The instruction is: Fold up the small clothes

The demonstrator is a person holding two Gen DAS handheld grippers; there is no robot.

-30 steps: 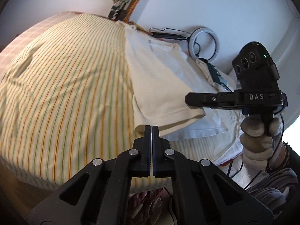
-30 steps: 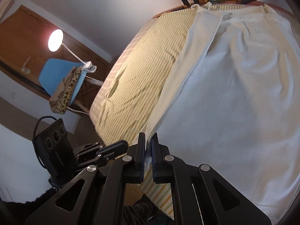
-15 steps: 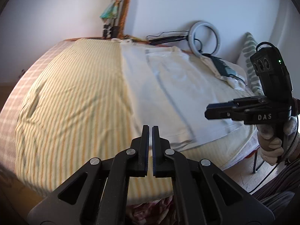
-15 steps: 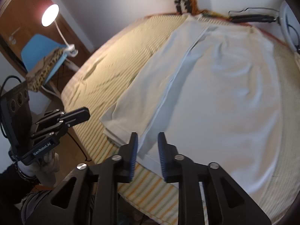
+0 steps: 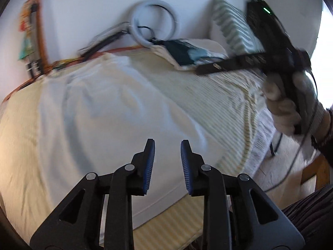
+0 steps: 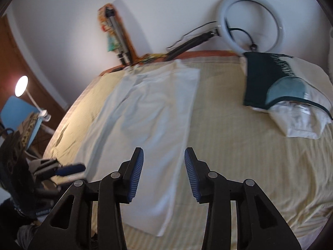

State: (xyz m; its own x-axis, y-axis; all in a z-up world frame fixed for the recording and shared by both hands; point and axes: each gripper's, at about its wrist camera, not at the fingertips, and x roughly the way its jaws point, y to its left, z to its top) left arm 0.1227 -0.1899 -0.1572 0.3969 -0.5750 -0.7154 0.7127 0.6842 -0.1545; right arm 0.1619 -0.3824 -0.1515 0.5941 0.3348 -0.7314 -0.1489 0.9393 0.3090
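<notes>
A white garment (image 6: 149,112) lies flat on the striped bed, folded lengthwise into a long strip; it also fills the left wrist view (image 5: 100,114). My left gripper (image 5: 167,145) is open and empty, hovering above the garment's near end. My right gripper (image 6: 164,154) is open and empty, above the garment's near right edge. The right gripper also shows at the right of the left wrist view (image 5: 208,68), and the left gripper at the lower left of the right wrist view (image 6: 70,168).
A yellow striped bedsheet (image 6: 239,145) covers the bed. A pile of folded clothes, dark green and white (image 6: 287,104), lies at the far right. A ring light (image 6: 251,23) and a tripod (image 6: 116,37) lean on the back wall. A striped pillow (image 5: 233,27) stands at the head.
Both grippers have opened and let go of the garment, which now lies folded flat. Both have pulled back and swung right, toward the far side of the bed.
</notes>
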